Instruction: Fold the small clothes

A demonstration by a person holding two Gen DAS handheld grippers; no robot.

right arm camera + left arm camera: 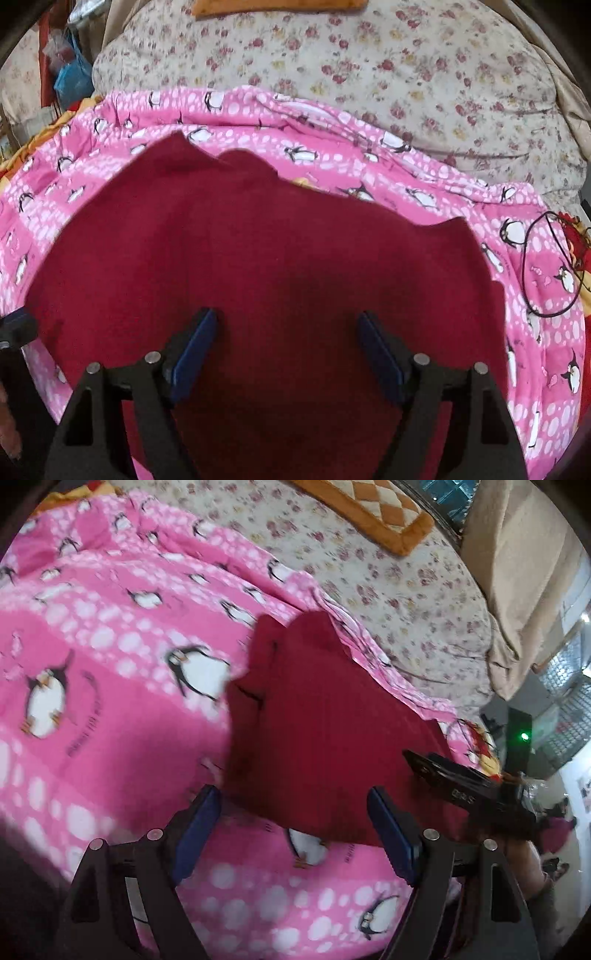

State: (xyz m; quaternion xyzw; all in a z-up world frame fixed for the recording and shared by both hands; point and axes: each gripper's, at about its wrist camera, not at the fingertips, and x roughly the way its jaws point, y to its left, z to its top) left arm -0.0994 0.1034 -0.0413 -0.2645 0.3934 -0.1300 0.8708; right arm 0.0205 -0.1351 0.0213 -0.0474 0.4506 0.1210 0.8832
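**Dark red garment lay flat on the penguin blanket, both grippers open above it**

The dark red knitted garment (pixel 266 266) lay spread on a pink fleece blanket with white dots and penguins (pixel 110 657). The blanket covered part of a bed with a cream sheet printed with small red flowers (pixel 406 62). An orange and cream quilted cushion (pixel 373 506) rested on the sheet at the far side, apart from the blanket.

The left gripper (pixel 295 808) hovered over the near edge of the garment. Its two fingers with blue pads (pixel 199 834) stood wide apart and held nothing; pink blanket showed between them in the lower part of the left wrist view. The garment had uneven folded edges on its far left side.

The right gripper (pixel 286 332) was over the middle of the garment, also with its fingers spread wide and nothing between them except the red cloth below. Whether the pads touched the cloth I could not tell. A thin black loop of cord (pixel 546 266) lay on the blanket to the right of the garment. In the left wrist view the black body of the right gripper (pixel 472 790) appeared at the right edge of the garment.
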